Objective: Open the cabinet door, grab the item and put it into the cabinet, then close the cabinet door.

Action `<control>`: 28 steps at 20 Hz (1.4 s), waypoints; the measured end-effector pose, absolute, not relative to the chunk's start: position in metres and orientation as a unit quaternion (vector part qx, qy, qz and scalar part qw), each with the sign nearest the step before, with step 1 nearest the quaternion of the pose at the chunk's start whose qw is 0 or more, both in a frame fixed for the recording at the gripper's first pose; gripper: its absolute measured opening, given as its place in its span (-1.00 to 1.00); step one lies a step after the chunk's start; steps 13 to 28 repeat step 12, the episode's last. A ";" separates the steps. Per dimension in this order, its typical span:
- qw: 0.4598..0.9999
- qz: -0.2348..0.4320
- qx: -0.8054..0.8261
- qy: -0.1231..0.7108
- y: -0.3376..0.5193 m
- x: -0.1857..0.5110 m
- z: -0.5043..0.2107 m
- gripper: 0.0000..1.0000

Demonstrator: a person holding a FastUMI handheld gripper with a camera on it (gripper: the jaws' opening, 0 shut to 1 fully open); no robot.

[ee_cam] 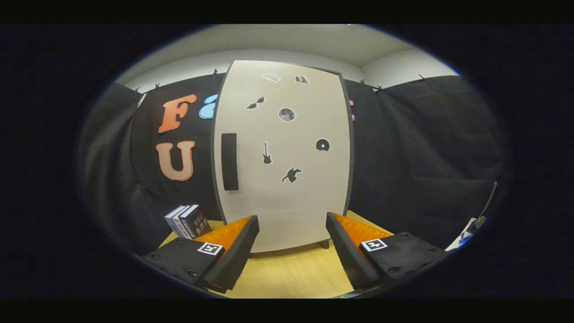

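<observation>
We face the cabinet (282, 157) head on: it stands upright on the wooden table (291, 273), just beyond the fingers and centred on the gap between them, with the black booth cloth behind it on both sides. Its door (309, 197) is shut, a pale off-white panel with a thin dark edge, and it covers the whole front. One dark, upright bar handle (229, 161) sits near the door's left edge, about halfway up. We count seven small dark stickers (287, 114) scattered over the door: two near the top, a pair of sunglasses, a round disc, a guitar, a ring shape and a running figure. One short foot (325, 244) shows under the cabinet's lower right corner. To the left of the cabinet, beside the left finger, three books (187, 220) stand side by side on the table, leaning a little; they are dark with pale spines. At the far right, low against the cloth, we see a white and blue object (466, 233) with a thin cable rising from it; we cannot tell what it is. The gripper (291, 251) hangs above the table with its two fingers (237, 251) spread wide apart, nothing between them, touching neither door nor handle. Bare tabletop lies between the fingertips and the cabinet.
</observation>
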State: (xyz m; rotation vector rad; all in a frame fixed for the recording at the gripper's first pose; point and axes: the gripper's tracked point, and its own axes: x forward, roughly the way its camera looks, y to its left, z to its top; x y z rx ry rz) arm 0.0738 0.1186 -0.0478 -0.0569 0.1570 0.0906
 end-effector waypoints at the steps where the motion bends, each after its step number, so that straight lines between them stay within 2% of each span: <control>1: 0.995 0.045 -0.028 0.079 0.118 0.072 -0.049 0.93; 28: 0.996 0.037 -0.027 0.082 0.115 0.066 -0.051 0.93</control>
